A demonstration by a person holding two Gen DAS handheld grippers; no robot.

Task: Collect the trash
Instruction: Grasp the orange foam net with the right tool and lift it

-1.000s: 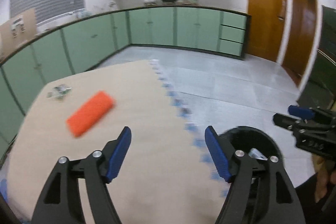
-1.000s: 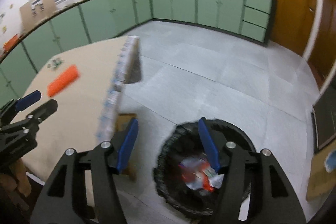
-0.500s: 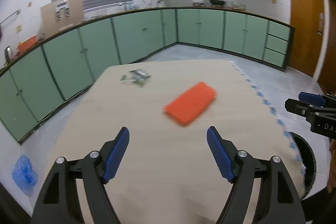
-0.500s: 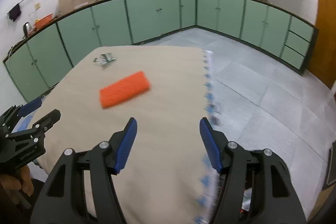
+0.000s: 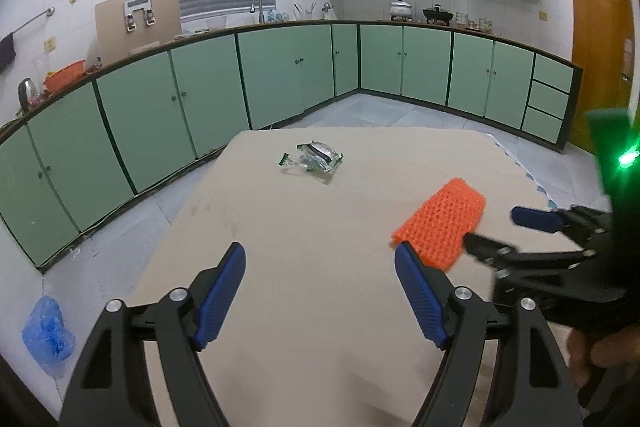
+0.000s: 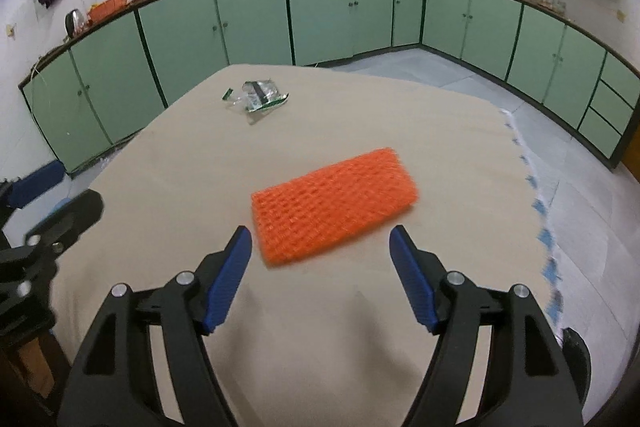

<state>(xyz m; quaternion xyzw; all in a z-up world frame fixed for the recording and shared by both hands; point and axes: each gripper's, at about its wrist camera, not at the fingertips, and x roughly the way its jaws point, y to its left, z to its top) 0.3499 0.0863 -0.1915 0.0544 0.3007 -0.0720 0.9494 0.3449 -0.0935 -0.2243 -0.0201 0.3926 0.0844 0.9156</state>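
An orange foam net sleeve point(image 6: 334, 205) lies flat on the beige table point(image 6: 180, 163), just ahead of my right gripper point(image 6: 320, 269), which is open and empty. The sleeve also shows in the left wrist view point(image 5: 440, 227), right of my left gripper point(image 5: 320, 287), which is open and empty above the table point(image 5: 300, 227). A crumpled silver-green wrapper point(image 5: 314, 158) lies at the table's far end; it also shows in the right wrist view point(image 6: 256, 97). The right gripper point(image 5: 520, 231) reaches in from the right, beside the sleeve.
Green kitchen cabinets point(image 5: 280, 75) run along the walls behind the table. A blue plastic bag point(image 5: 48, 331) lies on the floor at the left. The black trash bin's rim point(image 6: 576, 347) shows at the table's right edge. The left gripper point(image 6: 44, 211) is at the left.
Both grippers have swung left from the trash bin on the floor back over the table. The right gripper now faces the orange sleeve at close range. Both stay open.
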